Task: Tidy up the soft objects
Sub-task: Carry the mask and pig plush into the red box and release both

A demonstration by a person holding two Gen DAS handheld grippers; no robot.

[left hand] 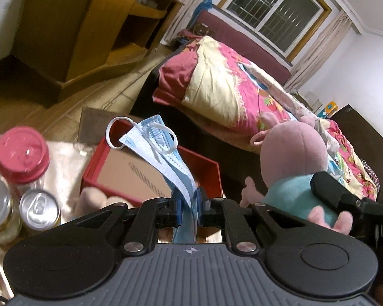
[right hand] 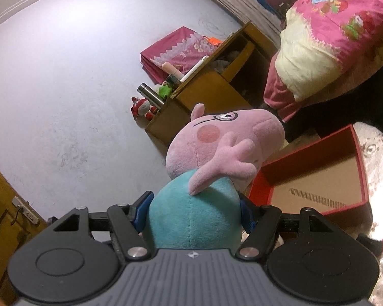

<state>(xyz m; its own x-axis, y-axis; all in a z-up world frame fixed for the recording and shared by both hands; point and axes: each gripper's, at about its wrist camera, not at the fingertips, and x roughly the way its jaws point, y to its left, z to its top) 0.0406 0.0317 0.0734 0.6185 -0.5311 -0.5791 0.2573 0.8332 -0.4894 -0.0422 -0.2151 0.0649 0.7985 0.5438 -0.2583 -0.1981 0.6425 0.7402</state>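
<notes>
- Left gripper (left hand: 189,199): we see its jaws pressed together on 1 blue face mask (left hand: 160,148), which stands up above them, white ear loops curling at its top end.
- Right gripper (right hand: 194,211): jaws part-spread, pinching the teal body of 1 pig plush toy (right hand: 217,148); we see it lifted, pink head away from the camera.
- Red box (left hand: 204,163): 1, open, cardboard floor bare where visible, on the counter (left hand: 63,158) beyond the mask.
- Counter, left side: 1 red-lidded jar (left hand: 23,153), 1 drink can (left hand: 39,207).
- Bed (left hand: 229,86): 1 folded pink and cream quilt, behind the box.
</notes>
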